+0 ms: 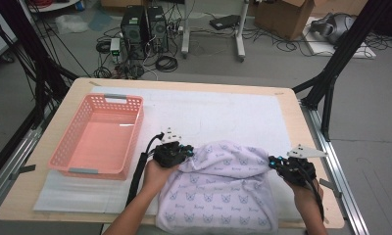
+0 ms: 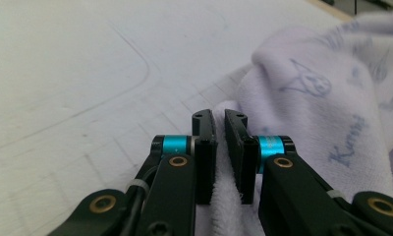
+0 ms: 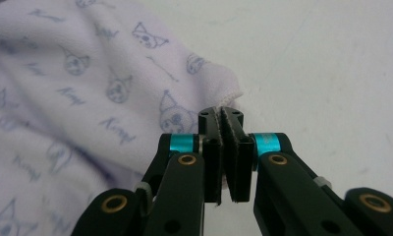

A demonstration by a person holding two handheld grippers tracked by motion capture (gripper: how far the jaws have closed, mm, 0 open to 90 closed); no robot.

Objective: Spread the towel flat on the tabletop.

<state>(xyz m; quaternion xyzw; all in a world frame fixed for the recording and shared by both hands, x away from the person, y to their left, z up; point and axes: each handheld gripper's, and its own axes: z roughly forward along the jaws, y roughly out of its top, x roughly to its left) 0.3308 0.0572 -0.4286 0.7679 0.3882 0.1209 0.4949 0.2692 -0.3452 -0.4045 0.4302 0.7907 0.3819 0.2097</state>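
- The towel (image 1: 223, 191) was soft lilac terry cloth, matt and nubbly, printed with small cat faces.
- My left gripper (image 2: 220, 129) was matt black plastic with glossy blue metal collars and brass-coloured rivets; my right gripper (image 3: 221, 127) looked the same.
- The basket (image 1: 98, 169) was smooth pink plastic, perforated.
- The tabletop (image 1: 306, 122) was pale wood under a white, matt foam sheet (image 1: 208, 105).

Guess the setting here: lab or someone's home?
Most likely a robotics or data-collection lab: desktop towers with loose cables on the floor, black framing around the table, cardboard box.
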